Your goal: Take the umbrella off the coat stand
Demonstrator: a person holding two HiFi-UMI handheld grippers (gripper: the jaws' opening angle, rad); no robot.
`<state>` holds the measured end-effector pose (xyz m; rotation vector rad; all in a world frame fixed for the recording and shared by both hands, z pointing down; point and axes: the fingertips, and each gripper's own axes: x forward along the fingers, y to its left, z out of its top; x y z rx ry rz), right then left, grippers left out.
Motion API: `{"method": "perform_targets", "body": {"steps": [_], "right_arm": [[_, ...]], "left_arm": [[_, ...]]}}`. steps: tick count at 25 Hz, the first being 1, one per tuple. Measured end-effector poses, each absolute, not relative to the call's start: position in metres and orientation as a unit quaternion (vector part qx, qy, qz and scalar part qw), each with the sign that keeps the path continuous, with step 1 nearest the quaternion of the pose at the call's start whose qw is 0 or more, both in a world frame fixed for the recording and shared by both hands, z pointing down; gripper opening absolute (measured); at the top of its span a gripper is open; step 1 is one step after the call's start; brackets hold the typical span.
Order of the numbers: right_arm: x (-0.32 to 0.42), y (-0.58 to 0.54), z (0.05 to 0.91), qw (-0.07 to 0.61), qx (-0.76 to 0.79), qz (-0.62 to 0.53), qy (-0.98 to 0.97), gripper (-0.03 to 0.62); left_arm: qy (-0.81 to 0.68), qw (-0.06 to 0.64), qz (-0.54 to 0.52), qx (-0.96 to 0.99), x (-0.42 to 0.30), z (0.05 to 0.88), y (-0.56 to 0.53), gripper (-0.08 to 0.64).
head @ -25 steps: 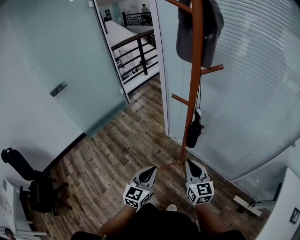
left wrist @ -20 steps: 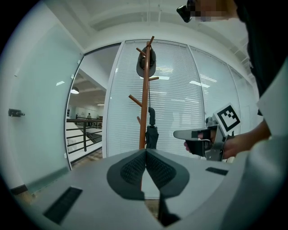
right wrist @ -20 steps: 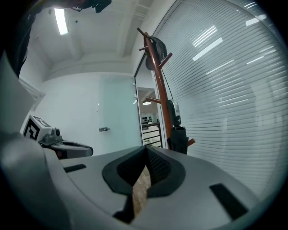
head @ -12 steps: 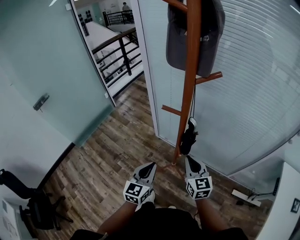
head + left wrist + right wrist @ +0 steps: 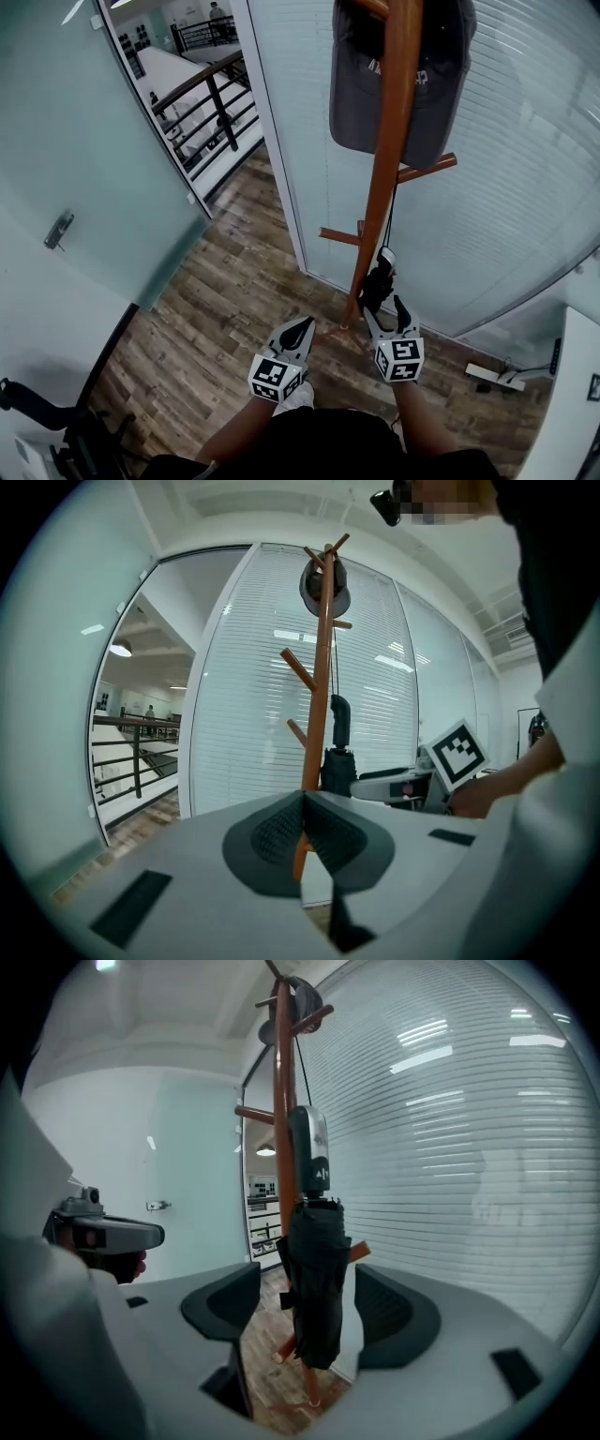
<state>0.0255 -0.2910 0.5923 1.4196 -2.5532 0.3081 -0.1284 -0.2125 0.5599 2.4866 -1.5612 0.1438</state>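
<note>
Hanging mid-frame from the coat stand (image 5: 386, 159), the folded umbrella (image 5: 314, 1269) stood between the right gripper's (image 5: 385, 311) just-opened jaws, untouched; squeezing mid-body looked wisest. The left gripper's (image 5: 305, 803) jaws were together, empty.

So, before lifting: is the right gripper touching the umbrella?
Apart. The right gripper has just been opening its jaws; the right gripper view shows gaps either side of the folded umbrella.

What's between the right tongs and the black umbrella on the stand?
Nothing: the right gripper view shows the folded black umbrella straight ahead in the gap of the right tongs, whose jaws have just been opening; no pad touches it.
</note>
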Motion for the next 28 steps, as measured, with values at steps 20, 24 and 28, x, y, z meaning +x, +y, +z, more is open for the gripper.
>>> {"method": "perform_targets", "body": {"steps": [20, 24, 28], "right_arm": [[0.009, -0.33, 0.633, 0.128, 0.505, 0.114, -0.846, 0.249], [0.01, -0.329, 0.63, 0.123, 0.512, 0.108, -0.843, 0.238], [0.014, -0.33, 0.624, 0.116, 0.517, 0.101, -0.842, 0.233]], "left_arm": [[-0.476, 0.104, 0.059, 0.871, -0.144, 0.568, -0.245, 0.011], [-0.475, 0.107, 0.061, 0.872, -0.148, 0.57, -0.247, 0.012], [-0.471, 0.108, 0.061, 0.874, -0.147, 0.57, -0.249, 0.012]]}}
